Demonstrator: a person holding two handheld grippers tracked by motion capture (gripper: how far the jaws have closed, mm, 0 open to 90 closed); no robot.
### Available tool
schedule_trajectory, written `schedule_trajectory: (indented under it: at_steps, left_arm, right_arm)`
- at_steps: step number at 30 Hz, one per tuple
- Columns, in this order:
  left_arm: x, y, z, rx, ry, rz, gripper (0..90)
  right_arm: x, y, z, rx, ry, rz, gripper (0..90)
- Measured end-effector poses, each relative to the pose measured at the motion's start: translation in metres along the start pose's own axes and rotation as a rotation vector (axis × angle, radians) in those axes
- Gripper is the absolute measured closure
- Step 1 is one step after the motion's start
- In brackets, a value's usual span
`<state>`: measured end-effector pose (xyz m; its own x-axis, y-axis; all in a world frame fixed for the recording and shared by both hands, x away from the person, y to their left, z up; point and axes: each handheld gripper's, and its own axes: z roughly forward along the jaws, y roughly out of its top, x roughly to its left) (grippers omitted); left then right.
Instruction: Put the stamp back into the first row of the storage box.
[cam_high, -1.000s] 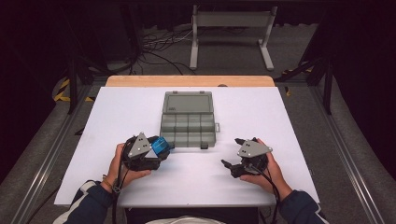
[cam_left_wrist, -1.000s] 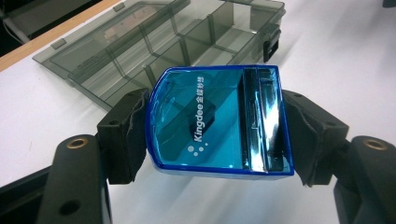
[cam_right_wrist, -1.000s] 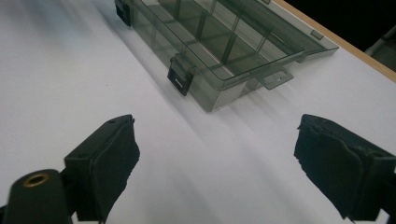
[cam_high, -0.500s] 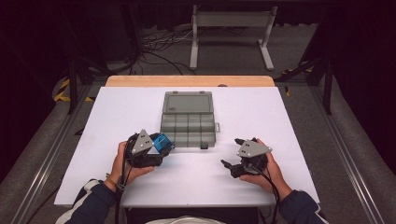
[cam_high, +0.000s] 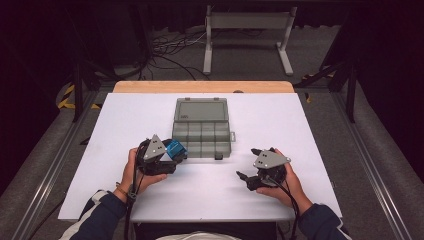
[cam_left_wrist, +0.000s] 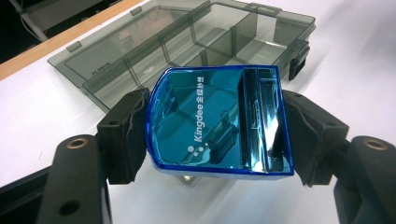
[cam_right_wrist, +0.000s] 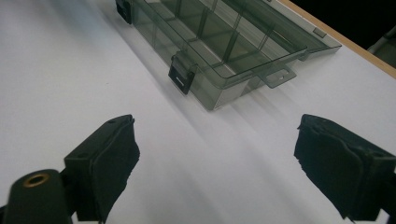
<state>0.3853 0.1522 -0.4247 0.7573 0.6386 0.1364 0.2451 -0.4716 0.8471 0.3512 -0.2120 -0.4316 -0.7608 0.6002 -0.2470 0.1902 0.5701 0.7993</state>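
Observation:
A clear grey compartment box (cam_high: 202, 129) lies open in the middle of the white table (cam_high: 125, 125), its lid folded back. My left gripper (cam_high: 170, 152) is shut on a shiny blue plastic case (cam_left_wrist: 219, 123) marked "Kingdee", held just above the table near the box's front left corner (cam_left_wrist: 187, 51). Both pads press on the case's sides. My right gripper (cam_high: 248, 165) rests near the front right, open, with bare table between its pads (cam_right_wrist: 112, 163). The box (cam_right_wrist: 224, 46) lies ahead of it, two black latches on its front wall.
A wooden strip (cam_high: 200, 86) runs along the table's far edge. Beyond it stand a metal frame (cam_high: 247, 35) and loose cables (cam_high: 165, 50) on the floor. Rails (cam_high: 50, 165) flank the table on both sides.
The left gripper with the blue case has shifted slightly toward the box. The right gripper has stayed put.

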Motion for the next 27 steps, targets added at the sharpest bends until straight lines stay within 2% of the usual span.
schedule_trajectory:
  at_steps: [22,27]
  left_arm:
    - [0.006,0.022,0.026,0.008,0.011,-0.053,30.9]
    - [0.006,0.028,0.034,0.02,0.031,-0.085,30.9]
  right_arm:
    - [0.0,0.0,0.0,0.003,0.003,-0.001,13.0]
    - [0.0,-0.001,0.001,0.006,0.005,-0.004,13.0]
